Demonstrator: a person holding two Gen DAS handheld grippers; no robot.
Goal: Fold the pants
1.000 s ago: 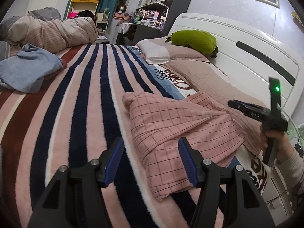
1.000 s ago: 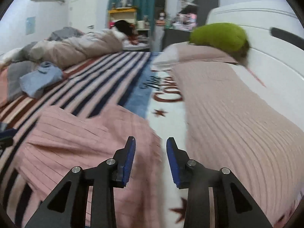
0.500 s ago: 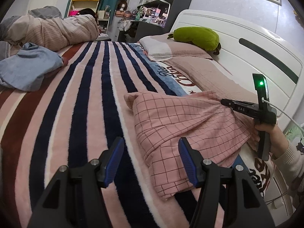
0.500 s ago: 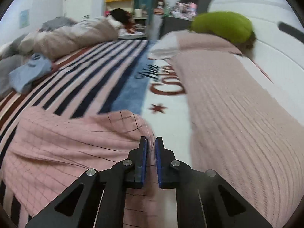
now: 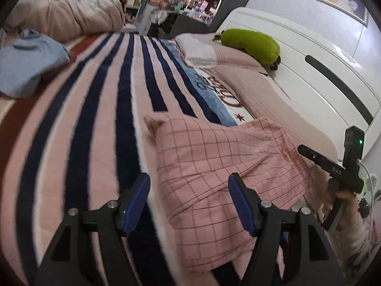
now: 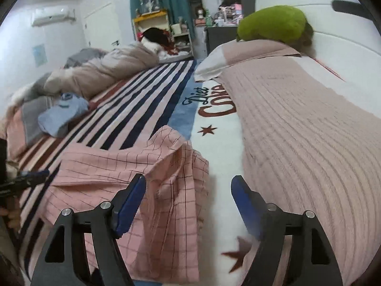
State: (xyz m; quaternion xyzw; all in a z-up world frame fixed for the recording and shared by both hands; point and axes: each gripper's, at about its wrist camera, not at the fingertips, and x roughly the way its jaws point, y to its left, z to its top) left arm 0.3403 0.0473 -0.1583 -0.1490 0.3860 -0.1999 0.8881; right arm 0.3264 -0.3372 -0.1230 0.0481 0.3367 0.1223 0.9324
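Pink checked pants [image 5: 214, 164] lie folded in a bundle on the striped bed cover; they also show in the right wrist view [image 6: 133, 178]. My left gripper [image 5: 189, 201] is open and empty, low over the pants' near left edge. My right gripper [image 6: 188, 205] is open and empty, just above the pants' right edge, where a fold of cloth stands up loosely. In the left wrist view the right gripper's body [image 5: 333, 169] sits at the pants' far right side, its fingertips hidden.
The striped blanket [image 5: 100, 109] covers the bed. A pink ribbed pillow [image 6: 297, 128] lies right of the pants, a green plush [image 5: 250, 45] by the white headboard [image 5: 321, 71]. Blue clothing [image 5: 26, 59] and a beige duvet [image 5: 76, 19] lie far left.
My right gripper was shut at the pants' edge half a second ago; now it is open and the cloth has dropped. The left gripper has moved closer over the pants.
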